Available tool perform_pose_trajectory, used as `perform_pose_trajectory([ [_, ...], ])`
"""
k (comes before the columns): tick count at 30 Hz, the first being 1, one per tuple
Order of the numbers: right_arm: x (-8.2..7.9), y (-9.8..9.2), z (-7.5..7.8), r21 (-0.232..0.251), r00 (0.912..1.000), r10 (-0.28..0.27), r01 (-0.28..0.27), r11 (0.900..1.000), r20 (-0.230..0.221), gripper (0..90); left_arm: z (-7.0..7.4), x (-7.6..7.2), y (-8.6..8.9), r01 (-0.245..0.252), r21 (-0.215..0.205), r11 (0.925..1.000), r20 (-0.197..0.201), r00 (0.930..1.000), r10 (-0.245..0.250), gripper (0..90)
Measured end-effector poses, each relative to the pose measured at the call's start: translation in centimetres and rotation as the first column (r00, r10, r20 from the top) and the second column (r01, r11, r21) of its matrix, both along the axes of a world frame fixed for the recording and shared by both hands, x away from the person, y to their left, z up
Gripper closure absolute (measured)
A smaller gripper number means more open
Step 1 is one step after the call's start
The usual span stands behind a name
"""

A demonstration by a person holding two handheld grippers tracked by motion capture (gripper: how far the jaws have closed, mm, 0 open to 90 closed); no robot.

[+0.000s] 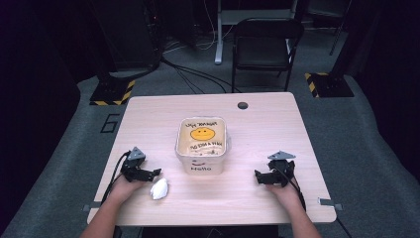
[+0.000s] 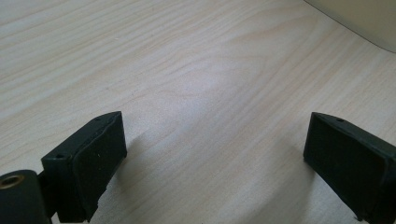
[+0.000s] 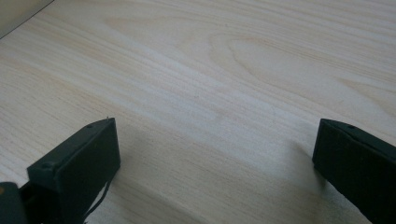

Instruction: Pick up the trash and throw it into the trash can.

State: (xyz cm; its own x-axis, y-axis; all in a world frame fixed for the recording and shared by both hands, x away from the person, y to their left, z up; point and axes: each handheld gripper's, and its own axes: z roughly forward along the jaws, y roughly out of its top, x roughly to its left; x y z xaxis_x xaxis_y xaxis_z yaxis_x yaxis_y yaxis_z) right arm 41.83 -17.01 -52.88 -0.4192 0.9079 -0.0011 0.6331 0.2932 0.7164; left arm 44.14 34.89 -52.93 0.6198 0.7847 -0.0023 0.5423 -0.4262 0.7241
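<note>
Crumpled white wad [image 1: 159, 188] lies just beside the left gripper [image 1: 154, 173], ungrasped. Both grippers, right gripper [image 1: 258, 176] included, rest with jaws wide and empty. Judged pre-grasp: next move calls for closing on the wad, likely bound for the container [image 1: 202, 166].

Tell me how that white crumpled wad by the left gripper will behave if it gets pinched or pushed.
The white wad looks crumpled and soft, so it would probably squash rather than resist. It seems light, likely sliding easily on the smooth wooden table. Its lumpy shape makes rolling unlikely.

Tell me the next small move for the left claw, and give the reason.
Probably swing the left claw a little toward the crumpled white wad and lower around it. Its jaws stand wide open with only bare table between them, and the wad lies just beside its tips, near the tub.
</note>
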Motion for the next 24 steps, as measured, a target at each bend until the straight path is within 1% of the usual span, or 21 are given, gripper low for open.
perform_pose_trajectory([
  [2, 0.0, 0.0, 0.0, 0.001, 1.0, 0.0, 0.0, 1.0, 0.0, 0.0, -0.03, -0.03, -0.07, -0.009, 0.0, 1.0, 0.004, 1.0, 0.009, 5.6],
  [5, 0.05, 0.08, 0.01, 0.005, 1.0, -0.002, 0.002, 1.0, -0.005, 0.0, 0.01, -0.03, -0.05, -0.006, 0.004, 1.0, 0.002, 1.0, 0.006, 5.7],
  [7, 0.19, 0.02, 0.01, -0.007, 0.9999, 0.01, -0.01, 1.0, -0.004, 0.0, 0.0, -0.07, -0.07, -0.011, 0.0, 0.9999, 0.003, 0.9999, 0.011, 5.8],
  [8, 0.25, 0.11, 0.0, -0.001, 1.0, 0.005, -0.005, 1.0, 0.001, 0.0, -0.04, -0.1, -0.1, -0.016, -0.006, 0.9999, 0.004, 0.9999, 0.016, 6.0],
  [15, 0.28, 0.17, 0.01, -0.001, 1.0, -0.003, 0.003, 1.0, -0.003, 0.0, -0.04, -0.1, -0.09, -0.017, -0.006, 0.9998, 0.004, 0.9999, 0.017, 6.1],
  [16, 0.29, 0.27, 0.03, 0.002, 0.9999, -0.011, 0.011, 1.0, -0.005, 0.0, -0.04, -0.11, -0.09, -0.018, -0.007, 0.9998, 0.004, 0.9998, 0.018, 6.1],
  [18, 0.27, 0.43, 0.0, 0.001, 0.9999, -0.017, 0.017, 1.0, -0.001, 0.0, -0.01, -0.11, 0.0, -0.017, -0.004, 0.9999, 0.007, 0.9998, 0.017, 6.9],
  [21, 0.24, 0.45, 0.01, 0.001, 0.9999, -0.015, 0.015, 1.0, -0.001, 0.0, -0.02, -0.21, 0.02, -0.023, -0.01, 0.9997, 0.007, 0.9997, 0.023, 8.8],
  [22, 0.24, 0.45, 0.01, 0.001, 0.9999, -0.015, 0.015, 1.0, -0.001, 0.0, -0.05, -0.27, 0.04, -0.025, -0.012, 0.9996, 0.018, 0.9995, 0.025, 9.6],
  [24, 0.24, 0.45, 0.01, 0.001, 0.9999, -0.015, 0.015, 1.0, -0.002, 0.0, 0.04, -0.34, 0.02, -0.026, -0.008, 0.9996, 0.012, 0.9996, 0.026, 10.0],
])
